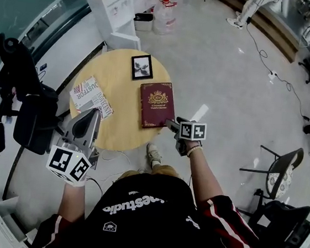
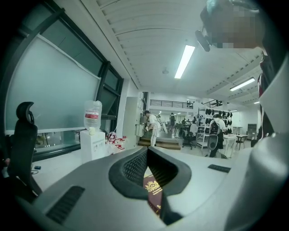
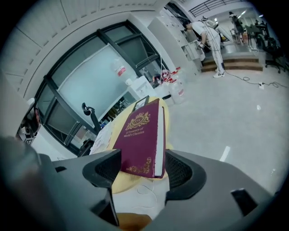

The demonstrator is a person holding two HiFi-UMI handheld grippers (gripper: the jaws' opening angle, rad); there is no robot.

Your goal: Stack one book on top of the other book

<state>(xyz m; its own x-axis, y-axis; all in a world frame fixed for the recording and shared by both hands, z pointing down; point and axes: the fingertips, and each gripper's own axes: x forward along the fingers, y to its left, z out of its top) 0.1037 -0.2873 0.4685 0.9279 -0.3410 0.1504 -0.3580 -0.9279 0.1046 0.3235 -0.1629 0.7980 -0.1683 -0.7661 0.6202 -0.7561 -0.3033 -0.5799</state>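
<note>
A maroon hardback book (image 1: 156, 104) with gold print lies on the round wooden table (image 1: 115, 133), its near right corner at the table's edge. My right gripper (image 1: 170, 123) is at that corner. In the right gripper view the book's near end (image 3: 142, 135) shows between the wide-apart jaws of that gripper (image 3: 142, 169), which is open. A thin book with a red and white printed cover (image 1: 91, 97) lies on the table's left side. My left gripper (image 1: 96, 111) hovers at its near edge, and the fingertips of this gripper (image 2: 146, 151) meet with nothing held.
A small black book with a white picture (image 1: 142, 67) lies at the table's far side. A black office chair (image 1: 30, 117) stands left of the table. Farther off are a white cabinet (image 1: 115, 8) and water jugs (image 1: 165, 13). Another chair (image 1: 278, 168) stands at the right.
</note>
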